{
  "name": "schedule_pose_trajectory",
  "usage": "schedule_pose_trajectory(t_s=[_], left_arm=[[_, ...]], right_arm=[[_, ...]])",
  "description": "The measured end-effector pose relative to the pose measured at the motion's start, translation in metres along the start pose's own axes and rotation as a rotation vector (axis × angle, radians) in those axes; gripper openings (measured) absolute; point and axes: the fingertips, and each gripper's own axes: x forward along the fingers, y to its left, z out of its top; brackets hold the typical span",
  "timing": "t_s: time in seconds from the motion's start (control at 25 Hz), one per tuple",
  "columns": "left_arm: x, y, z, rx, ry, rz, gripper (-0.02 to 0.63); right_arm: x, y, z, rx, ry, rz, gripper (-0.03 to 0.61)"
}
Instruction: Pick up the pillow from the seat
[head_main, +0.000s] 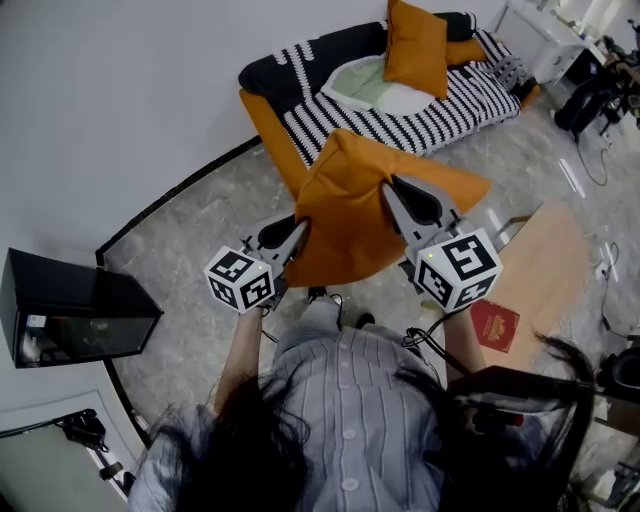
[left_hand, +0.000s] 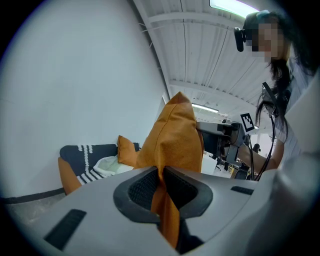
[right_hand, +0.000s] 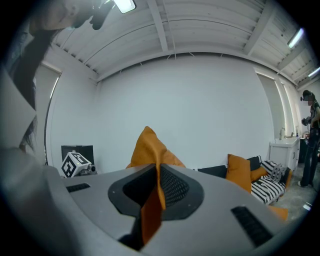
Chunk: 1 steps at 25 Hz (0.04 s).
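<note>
hanging in mid-air in front of the person, well apart from the seat: a soft orange fabric pillow (head_main: 350, 215). pinched at its 8 o'clock edge by the left gripper (head_main: 296, 233), jaws pressed together on a thin fold of the cloth. pinched at its 2 o'clock side by the right gripper (head_main: 392, 188), likewise clamped on a narrow fold. taken at two sides, probably to keep the slack cover spread instead of drooping from one corner. taken by folds of the cover, seemingly because the stuffed body is too thick for such jaws. judging by the gap to the seat, lifted clear, with the pick-up as good as done.

at 12 to 1 o'clock in the head view: a low sofa with a black-and-white striped seat (head_main: 470, 95), bearing a second orange pillow (head_main: 415, 45) propped upright and a pale green-and-white cushion (head_main: 375, 88) lying flat. underfoot, a grey mottled stone floor (head_main: 200, 220), edged by a dark curved strip below a plain white wall (head_main: 120, 100). at 8 o'clock, a black box-shaped cabinet (head_main: 70, 310). at 4 o'clock, a small red booklet (head_main: 495, 325) at the near edge of a light wooden board (head_main: 548, 262).
</note>
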Motion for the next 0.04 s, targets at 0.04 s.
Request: schedule_pose_trajectory(t_s=[0.04], left_arm=[[0.0015,0.0022,0.0005,0.000,0.001,0.000,0.055]], right_arm=[[0.0022,-0.0013,0.0000,0.002,0.000,-0.001,0.041]])
